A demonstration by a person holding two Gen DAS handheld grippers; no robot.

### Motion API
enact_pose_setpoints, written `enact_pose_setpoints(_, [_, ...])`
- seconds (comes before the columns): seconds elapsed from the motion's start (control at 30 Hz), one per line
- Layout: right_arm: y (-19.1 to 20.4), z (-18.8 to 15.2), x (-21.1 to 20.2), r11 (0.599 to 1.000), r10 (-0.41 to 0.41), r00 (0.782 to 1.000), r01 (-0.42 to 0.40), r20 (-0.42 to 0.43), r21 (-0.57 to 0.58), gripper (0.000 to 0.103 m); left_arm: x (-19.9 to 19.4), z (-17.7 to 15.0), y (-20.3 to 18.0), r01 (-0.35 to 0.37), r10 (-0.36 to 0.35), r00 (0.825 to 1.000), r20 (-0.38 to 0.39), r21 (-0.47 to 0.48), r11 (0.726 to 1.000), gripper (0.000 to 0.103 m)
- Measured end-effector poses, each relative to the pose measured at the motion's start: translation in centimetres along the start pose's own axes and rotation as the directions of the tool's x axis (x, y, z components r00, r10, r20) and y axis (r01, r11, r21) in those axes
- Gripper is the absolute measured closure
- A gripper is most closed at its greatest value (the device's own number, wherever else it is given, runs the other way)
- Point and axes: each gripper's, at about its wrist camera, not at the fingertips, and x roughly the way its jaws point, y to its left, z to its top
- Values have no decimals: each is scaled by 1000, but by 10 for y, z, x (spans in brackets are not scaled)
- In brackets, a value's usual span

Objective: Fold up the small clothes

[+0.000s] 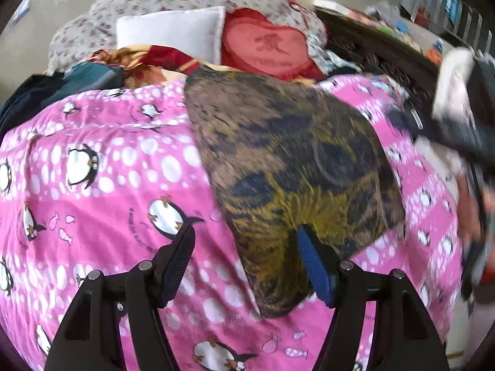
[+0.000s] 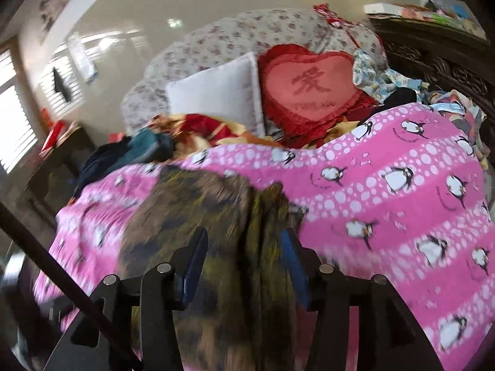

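A small garment [image 1: 294, 154] with a brown, yellow and black pattern lies spread on a pink penguin blanket [image 1: 108, 185]. My left gripper [image 1: 247, 247] is open over its near corner. The blue-padded finger is above the cloth and the other finger is above the blanket. In the right wrist view the same garment [image 2: 191, 204] is blurred, and a ridge of it runs between the fingers of my right gripper [image 2: 244, 256]. That gripper's jaws stand apart and the pads do not press the cloth. The pink blanket [image 2: 386, 185] fills the right side.
A red heart cushion [image 2: 309, 89], a white pillow [image 2: 216, 92] and floral bedding [image 2: 232, 34] lie beyond the blanket. Loose dark and teal clothes [image 1: 86, 77] are piled at its far left. A dark carved headboard [image 2: 433, 58] runs along the right. A blurred dark shape [image 1: 464, 117] sits at the right edge.
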Motion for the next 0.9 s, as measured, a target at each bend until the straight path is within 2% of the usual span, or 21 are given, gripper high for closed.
enact_pose_setpoints(0.1, [6,-24,-1,1000,19,998,-20,-60,-2,46,7,2,1,-12,12,1000,6,-40,999,35])
enact_pose_setpoints(0.13, [8,-31,3,1000,29,996,-30,-83,-10,49,13,2,0,-22,22,1000,2,-46,999,35])
enact_pose_setpoints(0.17, [12,-39,9,999,30,994,-34,-108,-30,60,21,2,-1,-25,25,1000,-16,-50,998,35])
enact_pose_setpoints(0.2, [15,-47,16,998,25,991,-33,-133,-60,99,28,0,-4,-19,16,999,-44,-52,998,35])
enact_pose_setpoints(0.23, [19,-52,21,995,18,988,-32,-154,-93,99,32,-3,-7,-14,11,998,-58,-50,999,35])
enact_pose_setpoints(0.33, [23,-53,4,992,23,996,-34,-90,-120,99,28,-8,-19,6,-7,998,-54,-12,1000,35])
enact_pose_setpoints(0.37, [22,-51,-8,992,38,998,-45,-58,-116,100,24,-9,-25,13,-13,999,-36,7,1000,31])
enact_pose_setpoints(0.43, [16,-48,-23,993,18,1000,-19,-11,-113,100,25,-10,-31,-7,8,1000,-18,28,1000,24])
enact_pose_setpoints(0.5, [6,-52,-14,997,-19,999,16,-35,-80,101,35,-12,-34,-15,16,999,-50,31,999,24])
enact_pose_setpoints(0.57, [3,-62,6,992,-88,992,79,-87,-98,101,49,-17,-31,-24,25,993,-114,8,1000,24])
enact_pose_setpoints(0.67, [-2,-76,19,995,-80,987,70,-137,-73,101,47,-21,-22,-28,25,993,-116,-23,999,23])
enact_pose_setpoints(0.77, [1,-73,6,996,-69,991,62,-114,-59,100,37,-21,-19,-63,62,994,-90,-13,998,23])
enact_pose_setpoints(0.83, [6,-69,-7,993,-102,991,97,-85,-66,100,31,-19,-18,-90,89,993,-72,-11,996,23])
enact_pose_setpoints(0.9, [15,-66,-17,992,-102,993,97,-56,-76,100,25,-16,-17,-113,113,992,-50,-7,994,23])
